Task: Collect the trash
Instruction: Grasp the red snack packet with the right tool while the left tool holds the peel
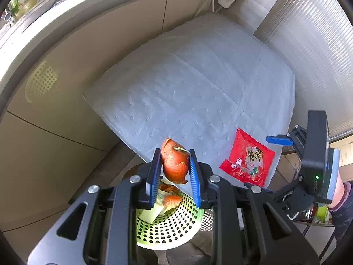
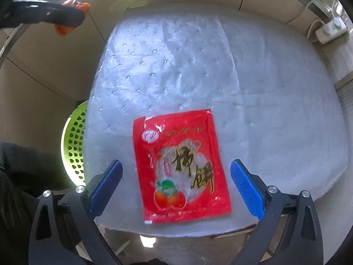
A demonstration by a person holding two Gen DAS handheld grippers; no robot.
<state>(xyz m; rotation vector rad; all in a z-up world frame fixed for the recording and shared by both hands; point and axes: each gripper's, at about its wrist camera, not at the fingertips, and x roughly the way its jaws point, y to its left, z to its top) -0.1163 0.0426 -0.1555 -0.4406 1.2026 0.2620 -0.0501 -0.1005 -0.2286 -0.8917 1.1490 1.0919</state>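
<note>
Left wrist view: left gripper (image 1: 174, 167) pinches orange peel (image 1: 175, 161) above green basket (image 1: 169, 225); released off-centre, it may miss. Right gripper (image 2: 176, 187) gapes over red wrapper (image 2: 179, 165).

Orange peel (image 1: 174, 161), red wrapper (image 2: 179, 167) (black lettering), perforated green basket (image 1: 169, 227), dimpled white pad (image 2: 220, 70)

Black angular frames with cut-out slots and silver screws were seen on the left gripper (image 1: 174, 163) and right gripper (image 2: 176, 187); ribbed blue pads (image 2: 248, 190) were fitted.
</note>
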